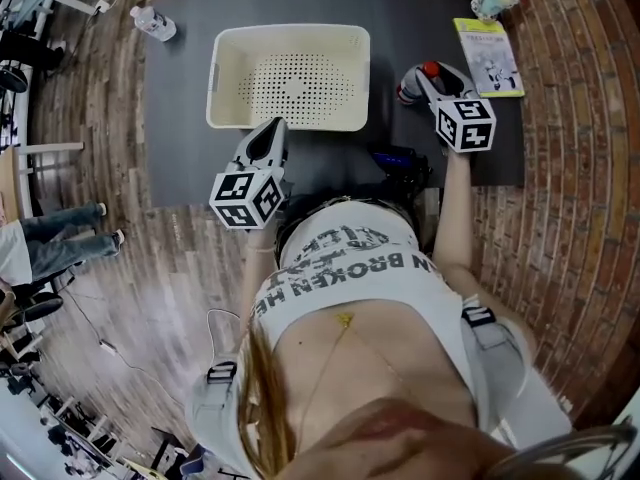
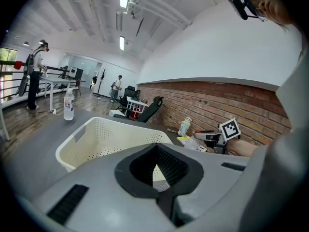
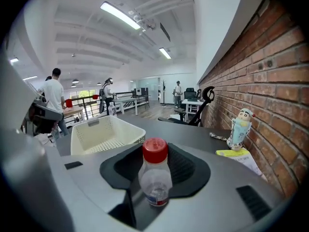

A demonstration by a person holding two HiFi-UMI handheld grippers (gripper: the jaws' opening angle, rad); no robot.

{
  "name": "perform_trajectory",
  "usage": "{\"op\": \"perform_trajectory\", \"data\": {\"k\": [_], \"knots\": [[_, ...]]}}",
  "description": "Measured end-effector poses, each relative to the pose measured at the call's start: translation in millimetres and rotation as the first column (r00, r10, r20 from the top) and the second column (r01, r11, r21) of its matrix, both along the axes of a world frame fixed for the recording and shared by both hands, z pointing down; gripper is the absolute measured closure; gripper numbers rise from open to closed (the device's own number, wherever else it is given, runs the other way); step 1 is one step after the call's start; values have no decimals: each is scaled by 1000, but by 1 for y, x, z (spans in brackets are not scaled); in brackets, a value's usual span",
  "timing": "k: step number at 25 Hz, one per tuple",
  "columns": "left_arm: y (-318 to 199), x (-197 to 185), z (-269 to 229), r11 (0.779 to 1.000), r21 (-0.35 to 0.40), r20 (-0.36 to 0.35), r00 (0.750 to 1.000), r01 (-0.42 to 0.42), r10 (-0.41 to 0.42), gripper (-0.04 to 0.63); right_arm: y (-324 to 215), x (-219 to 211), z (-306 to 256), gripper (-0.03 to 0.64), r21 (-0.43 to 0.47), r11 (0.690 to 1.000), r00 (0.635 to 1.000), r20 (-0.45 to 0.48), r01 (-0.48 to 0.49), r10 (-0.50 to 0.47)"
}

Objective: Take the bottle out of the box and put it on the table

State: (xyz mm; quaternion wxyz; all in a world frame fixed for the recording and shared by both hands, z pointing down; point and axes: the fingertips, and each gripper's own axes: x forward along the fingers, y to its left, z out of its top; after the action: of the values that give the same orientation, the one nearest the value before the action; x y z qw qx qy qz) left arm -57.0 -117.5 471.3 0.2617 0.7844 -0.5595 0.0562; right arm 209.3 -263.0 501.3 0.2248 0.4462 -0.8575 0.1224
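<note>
Head view: box [image 1: 225,78] sits on the dark worktop [image 1: 180,118]. The left tool [image 1: 272,133] hovers at the box's near rim. The right tool [image 1: 428,76] is to the right of the box, with the bottle [image 1: 412,88] at its tip, outside the box.

Left gripper view: the jaws stand apart and empty, and the box shows through the gap.

Right gripper view: the jaws stand wide, clamped on the body of the upright, red-capped bottle.

Bottle [image 1: 428,70] right of box [image 1: 290,32]
</note>
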Motion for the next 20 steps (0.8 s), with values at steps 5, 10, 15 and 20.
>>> {"op": "perform_trajectory", "data": {"k": [5, 10, 15, 20], "knots": [[1, 2, 3, 1000, -5, -8, 1000, -2, 2, 595, 2, 2, 0, 462, 60, 998, 1000, 19, -15, 14], [1, -1, 6, 1000, -10, -15, 1000, 2, -2, 595, 4, 2, 0, 462, 95, 995, 1000, 26, -14, 12], [1, 4, 6, 1000, -12, -19, 1000, -9, 9, 595, 3, 3, 1, 462, 101, 995, 999, 41, -23, 18], [2, 6, 7, 1000, -13, -19, 1000, -16, 16, 595, 4, 3, 2, 462, 101, 994, 998, 61, -30, 24]]}}
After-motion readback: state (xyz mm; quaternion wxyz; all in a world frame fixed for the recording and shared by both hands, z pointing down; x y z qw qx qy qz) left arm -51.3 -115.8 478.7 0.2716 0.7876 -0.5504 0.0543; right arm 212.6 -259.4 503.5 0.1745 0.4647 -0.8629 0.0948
